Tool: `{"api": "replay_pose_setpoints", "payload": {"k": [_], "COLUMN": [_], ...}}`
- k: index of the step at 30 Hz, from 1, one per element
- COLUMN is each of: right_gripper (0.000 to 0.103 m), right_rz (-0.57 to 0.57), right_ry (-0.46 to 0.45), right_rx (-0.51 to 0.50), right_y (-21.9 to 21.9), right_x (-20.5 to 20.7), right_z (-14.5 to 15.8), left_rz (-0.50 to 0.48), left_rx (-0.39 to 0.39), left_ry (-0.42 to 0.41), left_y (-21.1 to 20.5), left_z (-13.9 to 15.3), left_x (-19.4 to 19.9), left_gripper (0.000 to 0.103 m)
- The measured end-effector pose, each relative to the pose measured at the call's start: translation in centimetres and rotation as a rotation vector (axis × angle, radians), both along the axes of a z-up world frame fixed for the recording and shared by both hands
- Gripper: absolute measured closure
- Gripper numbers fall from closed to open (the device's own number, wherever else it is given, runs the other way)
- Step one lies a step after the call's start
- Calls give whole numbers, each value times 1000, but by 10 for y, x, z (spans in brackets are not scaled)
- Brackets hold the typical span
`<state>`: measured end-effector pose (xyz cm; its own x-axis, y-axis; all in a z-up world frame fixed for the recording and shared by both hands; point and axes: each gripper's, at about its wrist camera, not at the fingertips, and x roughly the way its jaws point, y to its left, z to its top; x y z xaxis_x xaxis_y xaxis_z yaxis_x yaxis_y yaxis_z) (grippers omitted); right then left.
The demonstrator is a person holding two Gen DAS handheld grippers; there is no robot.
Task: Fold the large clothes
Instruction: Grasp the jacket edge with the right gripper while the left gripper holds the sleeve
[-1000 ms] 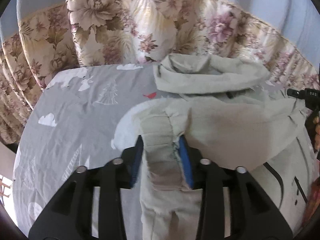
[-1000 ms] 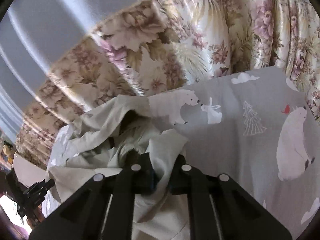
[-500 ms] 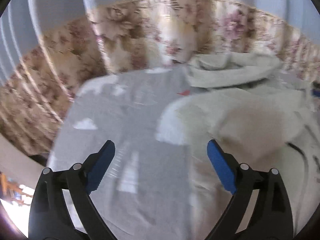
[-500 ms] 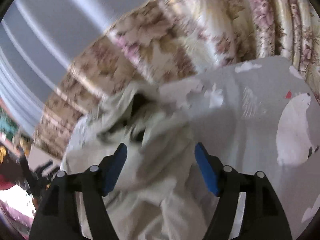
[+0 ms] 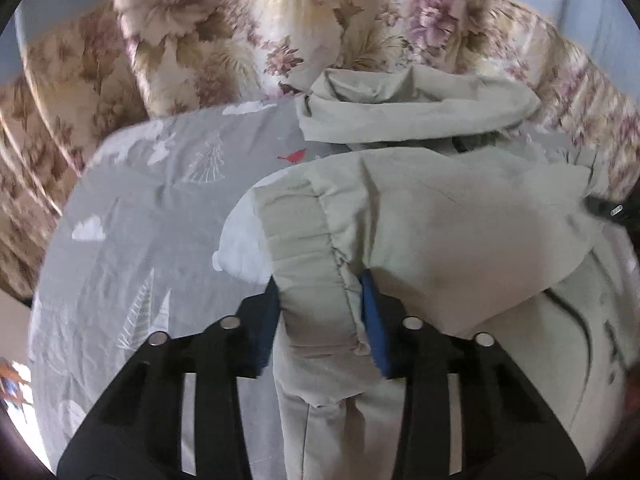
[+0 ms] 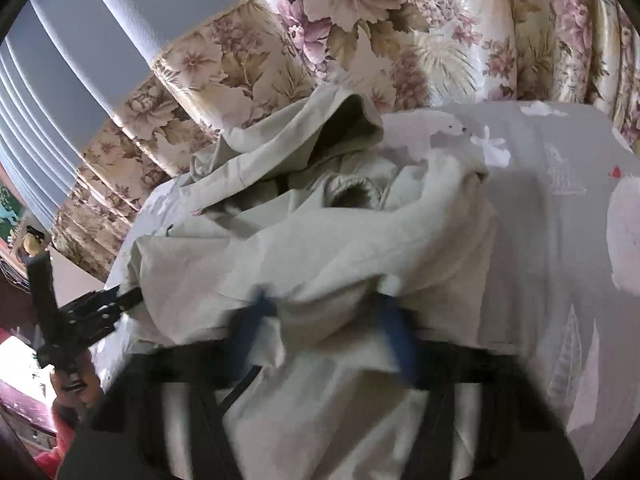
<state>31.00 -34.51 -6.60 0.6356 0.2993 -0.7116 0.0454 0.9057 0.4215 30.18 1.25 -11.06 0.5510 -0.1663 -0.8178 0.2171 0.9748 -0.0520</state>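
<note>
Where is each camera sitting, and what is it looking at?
Left wrist: sits on the left hand-held gripper, facing forward over the beige jacket on the grey bedsheet; its own fingers clamp the jacket's cuff.
Right wrist: sits on the right hand-held gripper, facing the jacket's bunched folds; its blurred fingers show, fabric between them.
Shared: jacket, bedsheet, floral curtain.

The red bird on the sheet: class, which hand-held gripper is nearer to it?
Left. The left hand-held gripper, shut on the jacket cuff, sits just below the red bird. From the right hand-held gripper, the bird lies far off to the right.
</note>
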Motion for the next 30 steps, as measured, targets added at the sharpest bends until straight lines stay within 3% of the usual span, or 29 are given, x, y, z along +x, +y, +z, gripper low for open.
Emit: {"api": "replay_pose_setpoints", "payload": {"k": [3, 8, 14, 18, 23, 27, 29, 30], "right_gripper": [91, 92, 92, 92, 92, 90, 88, 86], "right_rz": [-7, 10, 20, 9, 10, -14, -6, 1], "right_ry": [-55, -180, -214, -160, -88, -40, -51, -61], "right_rx": [17, -36, -49, -70, -218, -114, -56, -32], "right_y": [-5, -1, 1, 3, 22, 6, 2, 0], "right_x": [-8, -39, -52, -22, 27, 54, 53, 49], "right_z": [5, 46, 72, 58, 32, 20, 24, 27], "left_rz": [-8, -46, -50, 17, 63, 133, 142, 144], "left_rx": [-57, -104, -203, -107, -5, -146, -173, -150], "left_ry": [-6, -9, 62, -9, 72, 165, 124, 97], "left_y": [9, 11, 21, 24, 12, 39, 50, 51], "left_z": [14, 43, 63, 56, 5, -2, 13, 20], "left_x": [-10, -42, -68, -46, 22, 47, 39, 34], "left_gripper": [72, 73, 72, 67, 68, 50, 40, 29]}}
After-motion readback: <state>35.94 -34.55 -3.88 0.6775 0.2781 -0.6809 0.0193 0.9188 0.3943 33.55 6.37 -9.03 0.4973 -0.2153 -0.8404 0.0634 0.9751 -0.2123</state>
